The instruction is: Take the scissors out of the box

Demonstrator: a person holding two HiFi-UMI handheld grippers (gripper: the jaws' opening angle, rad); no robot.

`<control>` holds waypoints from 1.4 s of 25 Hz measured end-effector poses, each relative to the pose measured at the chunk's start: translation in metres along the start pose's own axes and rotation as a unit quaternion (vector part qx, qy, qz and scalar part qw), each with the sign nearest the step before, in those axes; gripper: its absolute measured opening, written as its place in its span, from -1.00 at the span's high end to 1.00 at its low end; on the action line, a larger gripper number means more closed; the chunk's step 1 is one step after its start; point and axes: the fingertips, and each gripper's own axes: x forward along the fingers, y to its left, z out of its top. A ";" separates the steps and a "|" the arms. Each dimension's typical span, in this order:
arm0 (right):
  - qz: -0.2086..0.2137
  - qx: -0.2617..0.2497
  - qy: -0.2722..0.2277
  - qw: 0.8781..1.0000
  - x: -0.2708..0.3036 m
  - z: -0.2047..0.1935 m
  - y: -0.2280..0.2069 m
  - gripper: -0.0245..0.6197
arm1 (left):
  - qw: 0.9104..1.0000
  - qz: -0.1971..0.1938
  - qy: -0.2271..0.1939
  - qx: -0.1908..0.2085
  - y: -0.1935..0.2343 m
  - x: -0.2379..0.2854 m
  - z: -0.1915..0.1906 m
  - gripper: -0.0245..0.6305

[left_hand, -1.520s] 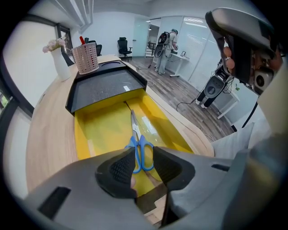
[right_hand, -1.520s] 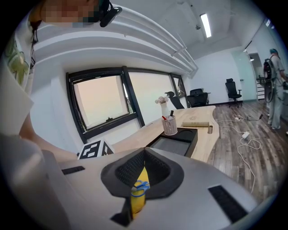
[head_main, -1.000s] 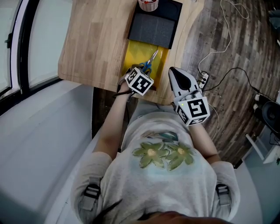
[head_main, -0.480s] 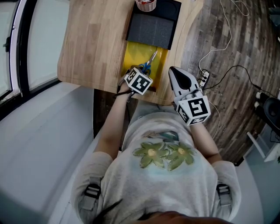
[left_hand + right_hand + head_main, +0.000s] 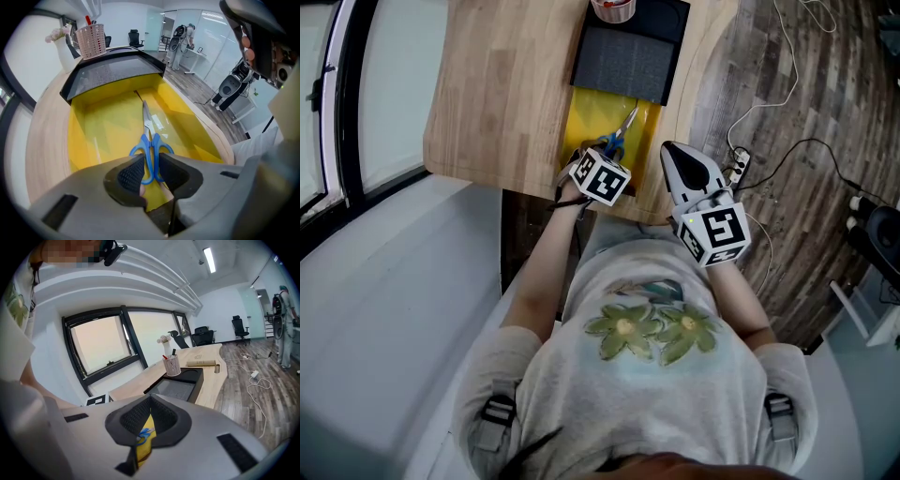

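Observation:
Blue-handled scissors lie in the open yellow box on the wooden table, blades pointing away from me. My left gripper hangs over the box's near end, its marker cube hiding the tips in the head view. In the left gripper view the jaws stand narrowly apart, and the inner bars of the scissors handles fill the gap and touch both pads. The yellow box floor spreads beyond. My right gripper is shut and empty above the table's near right edge; its pads meet.
A black lid covers the far half of the box, with a pen cup behind it. Bare wood lies left of the box. Cables and a power strip lie on the floor to the right. A window runs along the left.
My left gripper has shifted only a little, slightly right and toward me. The scissors and the right gripper have stayed where they were.

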 end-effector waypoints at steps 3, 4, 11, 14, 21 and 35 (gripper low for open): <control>0.000 0.001 0.000 1.000 0.000 -0.001 0.000 0.90 | 1.000 0.010 -0.004 -0.002 0.001 0.001 -0.002 0.61; 0.000 0.002 0.000 1.000 0.000 -0.001 0.000 0.90 | 1.000 0.010 -0.007 -0.004 0.001 0.002 -0.002 0.61; -0.003 0.003 -0.005 1.000 -0.002 0.001 -0.004 0.90 | 1.000 0.006 -0.001 -0.020 0.005 0.003 -0.001 0.64; -0.007 0.003 -0.007 1.000 -0.004 0.002 -0.005 0.90 | 1.000 0.009 -0.011 -0.021 0.004 0.001 -0.001 0.65; -0.011 0.000 -0.010 1.000 -0.009 0.005 -0.005 0.90 | 1.000 0.007 -0.022 -0.012 -0.001 -0.002 -0.005 0.65; -0.009 -0.009 -0.020 1.000 -0.014 0.011 0.005 0.90 | 0.998 0.005 -0.065 0.002 -0.005 -0.025 -0.002 0.65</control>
